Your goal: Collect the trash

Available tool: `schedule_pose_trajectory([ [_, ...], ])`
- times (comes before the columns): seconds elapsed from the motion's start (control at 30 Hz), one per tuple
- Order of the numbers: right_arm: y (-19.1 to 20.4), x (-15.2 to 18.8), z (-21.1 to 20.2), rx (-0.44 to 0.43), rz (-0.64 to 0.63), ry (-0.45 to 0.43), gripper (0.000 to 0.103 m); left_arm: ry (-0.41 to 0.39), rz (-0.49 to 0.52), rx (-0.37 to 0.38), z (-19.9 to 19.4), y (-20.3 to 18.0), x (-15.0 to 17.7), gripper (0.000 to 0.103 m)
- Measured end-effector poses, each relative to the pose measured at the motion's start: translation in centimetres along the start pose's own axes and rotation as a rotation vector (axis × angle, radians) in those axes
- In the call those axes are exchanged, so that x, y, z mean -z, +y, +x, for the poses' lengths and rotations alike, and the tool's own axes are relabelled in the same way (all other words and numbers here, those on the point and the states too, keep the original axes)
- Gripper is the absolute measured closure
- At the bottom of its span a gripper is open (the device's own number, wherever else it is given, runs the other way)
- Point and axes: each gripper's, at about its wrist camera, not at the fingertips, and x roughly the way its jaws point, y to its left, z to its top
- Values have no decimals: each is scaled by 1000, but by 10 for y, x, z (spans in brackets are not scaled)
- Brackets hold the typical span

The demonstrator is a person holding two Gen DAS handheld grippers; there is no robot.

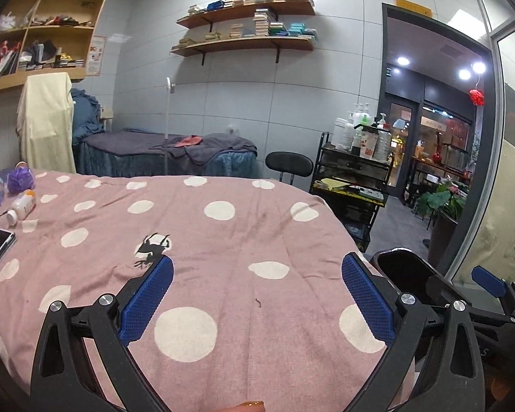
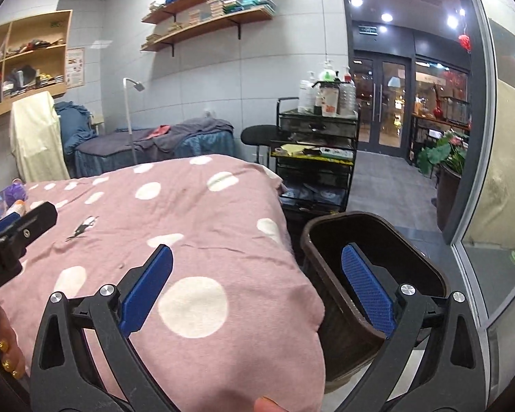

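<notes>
Where spotted pink cloth (image 2: 195,226) ends, rounded brown bin (image 2: 329,305).

Place: massage or beauty treatment room
Evidence: grey-draped treatment bed (image 1: 168,151), black metal trolley of lotion bottles (image 2: 317,137), wall shelves of stacked boxes (image 1: 247,24)

Both wrist views bulge with heavy fisheye curve: the wall tiles bow, the door frame (image 1: 494,130) bends inward, and black vignette eats every corner. Light is cool and even indoors, a soft white wash on the tiled wall, with no hard shadows on the pink spotted cover (image 1: 223,240). Through the doorway three ceiling spots (image 1: 463,73) burn out to pure white, and the room beyond sits darker and warmer. A pale sheen runs down the glass panel (image 2: 508,171) on the right. Focus holds well in the centre; the shelves (image 2: 206,17) smear slightly, and the edges go soft and grainy.
</notes>
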Motion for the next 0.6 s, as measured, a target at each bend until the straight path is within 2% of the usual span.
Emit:
schedule_pose_trajectory([
  [0.27, 19, -2, -24, -19, -47, -62, 6, -29, -11, -54, -20, 6, 6, 6],
  [0.6, 14, -4, -26, -17, -34, -61, 6, -61, -13, -70, -26, 8, 5, 6],
])
